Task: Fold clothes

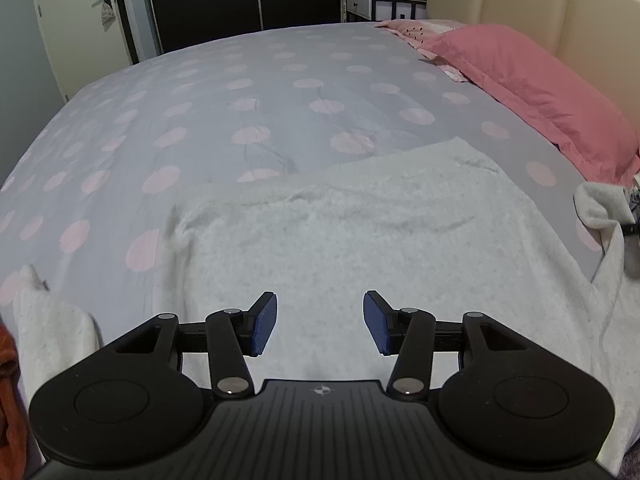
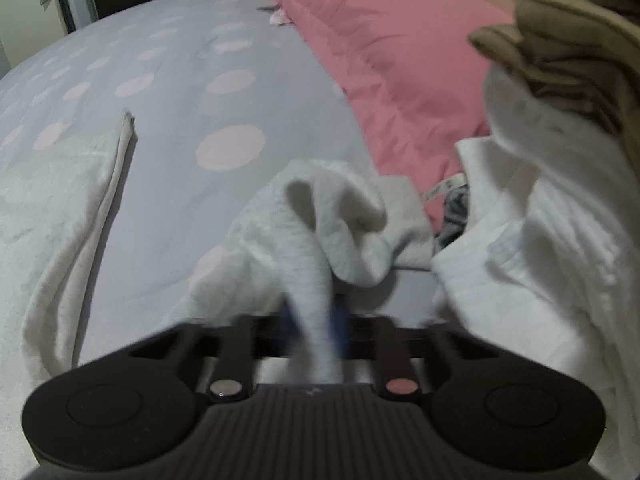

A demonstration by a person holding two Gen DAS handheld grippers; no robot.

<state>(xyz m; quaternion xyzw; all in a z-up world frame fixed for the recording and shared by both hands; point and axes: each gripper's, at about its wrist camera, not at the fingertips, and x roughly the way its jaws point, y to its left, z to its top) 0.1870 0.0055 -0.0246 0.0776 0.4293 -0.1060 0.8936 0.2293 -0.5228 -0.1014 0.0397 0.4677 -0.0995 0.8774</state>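
While the white sweater (image 1: pixel 328 240) lies spread flat on the spotted bedspread (image 1: pixel 200 92), the left gripper (image 1: pixel 320 322) hovers above its body with both blue pads (image 1: pixel 266 324) apart and nothing between them. This position probably leaves the body panel undisturbed as the base for the fold. The right gripper (image 2: pixel 314 320) is clamped on a strip of the same white knit, most likely a sleeve (image 2: pixel 320 232), whose bunched end hangs beyond the fingertips. Holding the sleeve raised probably serves to carry it across the body.

The left wrist view shows the flat body panel, the pink pillow (image 1: pixel 532 92) and the headboard (image 1: pixel 540 4); the sleeve appears there only as a bunch at the right edge. The right wrist view alone shows the grip itself, though blurred, together with a pile of other clothes (image 2: pixel 540 200) beside the pillow, white items below an olive one (image 2: pixel 568 48).
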